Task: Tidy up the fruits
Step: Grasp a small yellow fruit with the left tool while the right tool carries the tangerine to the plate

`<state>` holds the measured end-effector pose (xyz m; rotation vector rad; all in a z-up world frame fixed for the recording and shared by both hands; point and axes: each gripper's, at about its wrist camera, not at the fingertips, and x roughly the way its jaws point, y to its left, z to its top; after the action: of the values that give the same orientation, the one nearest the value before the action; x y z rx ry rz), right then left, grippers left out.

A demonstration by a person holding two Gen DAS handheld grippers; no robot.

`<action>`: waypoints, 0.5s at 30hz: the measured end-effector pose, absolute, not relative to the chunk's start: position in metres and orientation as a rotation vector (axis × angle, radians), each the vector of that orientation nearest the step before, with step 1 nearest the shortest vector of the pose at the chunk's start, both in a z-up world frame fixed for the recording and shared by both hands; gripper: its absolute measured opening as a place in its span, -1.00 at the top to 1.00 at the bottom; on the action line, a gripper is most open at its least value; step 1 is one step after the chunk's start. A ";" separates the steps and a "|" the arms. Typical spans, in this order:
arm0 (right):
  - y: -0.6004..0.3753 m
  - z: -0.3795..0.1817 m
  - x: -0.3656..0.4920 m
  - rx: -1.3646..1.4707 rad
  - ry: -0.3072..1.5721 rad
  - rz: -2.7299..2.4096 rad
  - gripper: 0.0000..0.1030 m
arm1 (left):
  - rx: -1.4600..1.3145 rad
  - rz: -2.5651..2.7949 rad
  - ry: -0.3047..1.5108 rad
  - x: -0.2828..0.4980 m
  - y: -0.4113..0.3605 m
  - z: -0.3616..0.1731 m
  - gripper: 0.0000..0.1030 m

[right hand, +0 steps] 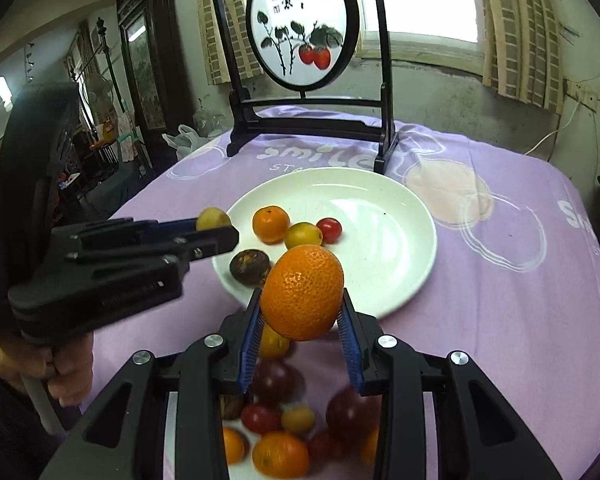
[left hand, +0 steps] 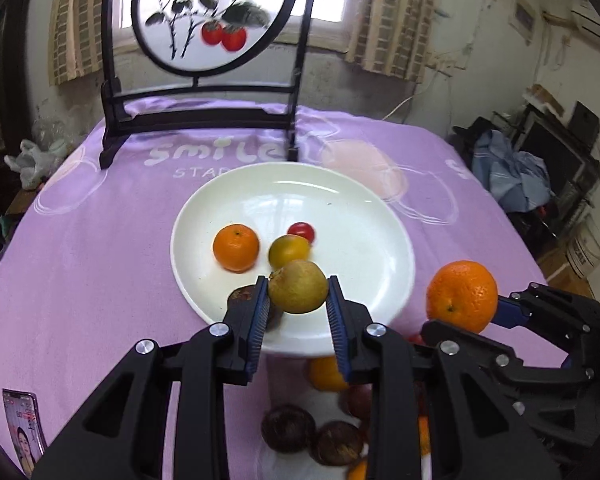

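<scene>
Gripping a yellow-green fruit (left hand: 298, 286) between its blue-padded fingers (left hand: 259, 312), the left gripper (left hand: 298, 300) is hanging over the near rim of the white plate (left hand: 360, 208); both pads are pressing on the fruit's sides, and the fruit is sitting clear of the plate surface. Beside it, the right gripper (right hand: 302, 320) is clamping a large orange (right hand: 302, 292) in the same way, with its pads touching the peel on either side, just short of the plate's near edge.

On the plate, 4 fruits are lying close together near its front left: a small mandarin (left hand: 236, 247), a yellow-orange fruit (left hand: 289, 250), a red cherry tomato (left hand: 301, 231) behind that one, and a dark brown fruit (right hand: 249, 266) at the near rim, partly hidden by the left finger in the left wrist view.

Below both grippers, a blurred heap of loose fruit (right hand: 284, 420) is lying on the purple tablecloth (left hand: 100, 248): red, orange, yellow and brown pieces, some touching one another.

At the far side of the table, a dark wooden stand with a round painted screen (left hand: 210, 12) is standing upright behind the plate. A phone (left hand: 24, 428) is lying near the cloth's near left edge. A person's hand (right hand: 66, 372) is holding the left gripper's handle.
</scene>
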<state>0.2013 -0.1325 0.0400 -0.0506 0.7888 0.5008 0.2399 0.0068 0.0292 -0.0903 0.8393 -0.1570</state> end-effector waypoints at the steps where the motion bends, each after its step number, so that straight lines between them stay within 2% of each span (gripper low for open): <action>1: -0.127 0.035 0.211 -0.050 0.803 0.495 0.30 | -0.108 -0.152 0.857 0.248 0.009 0.022 0.45; 9: -0.117 -0.011 0.249 0.003 0.909 0.393 0.27 | -0.179 -0.098 0.922 0.276 0.030 -0.018 0.44; 10: -0.116 -0.015 0.251 -0.006 0.922 0.382 0.21 | -0.188 -0.094 0.920 0.278 0.033 -0.020 0.44; 11: -0.116 -0.015 0.252 -0.005 0.923 0.382 0.00 | -0.195 -0.089 0.919 0.280 0.034 -0.022 0.41; 12: -0.118 -0.015 0.251 0.003 0.912 0.382 -0.20 | -0.202 -0.079 0.916 0.281 0.036 -0.024 0.18; 13: -0.120 -0.012 0.249 0.017 0.892 0.380 -0.25 | -0.205 -0.069 0.911 0.282 0.038 -0.025 0.04; 14: -0.123 -0.010 0.247 0.024 0.881 0.381 -0.26 | -0.207 -0.058 0.902 0.281 0.038 -0.026 -0.18; 15: -0.124 -0.008 0.245 0.026 0.877 0.384 -0.26 | -0.207 -0.047 0.891 0.279 0.038 -0.025 -0.29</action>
<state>0.2447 -0.1243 -0.0077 0.0263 0.8770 0.3842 0.2794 0.0384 -0.0247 -0.2070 0.8908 -0.0470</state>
